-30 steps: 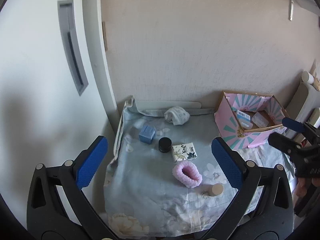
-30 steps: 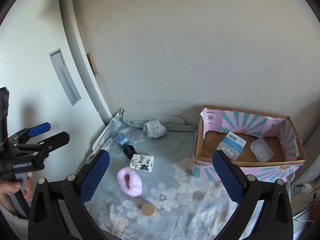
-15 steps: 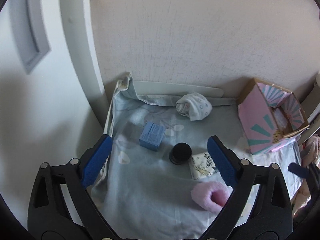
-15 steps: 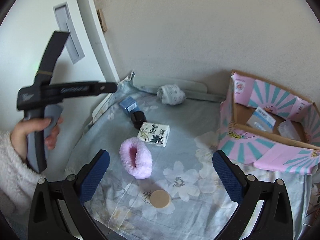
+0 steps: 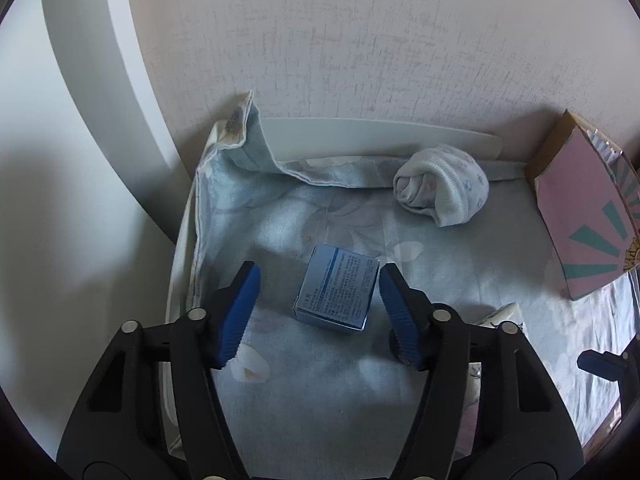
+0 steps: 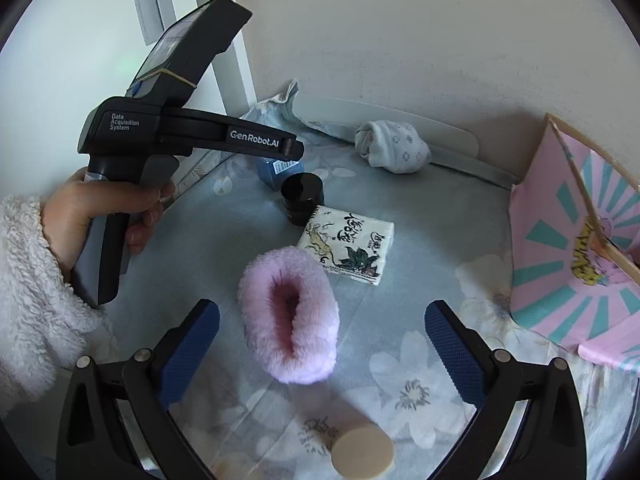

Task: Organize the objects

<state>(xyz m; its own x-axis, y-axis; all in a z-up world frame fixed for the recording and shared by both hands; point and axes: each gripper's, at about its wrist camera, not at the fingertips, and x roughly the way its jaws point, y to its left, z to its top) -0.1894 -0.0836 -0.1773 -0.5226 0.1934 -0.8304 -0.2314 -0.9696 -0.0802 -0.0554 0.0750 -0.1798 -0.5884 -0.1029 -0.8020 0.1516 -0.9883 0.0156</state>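
Here the left gripper (image 5: 318, 300) has just been closing its jaws around the small blue box (image 5: 337, 287), which sits between the pads but is not yet pinched — a gap shows on each side. The right gripper (image 6: 322, 342) stands wide apart, with the pink fluffy slipper (image 6: 291, 314) lying between and just ahead of its jaws, untouched. Both seem to be at the reach-and-grasp step. Next, the left likely needs to finish its squeeze, then lift toward the pink cardboard box (image 6: 576, 276), off to the right of both grippers.
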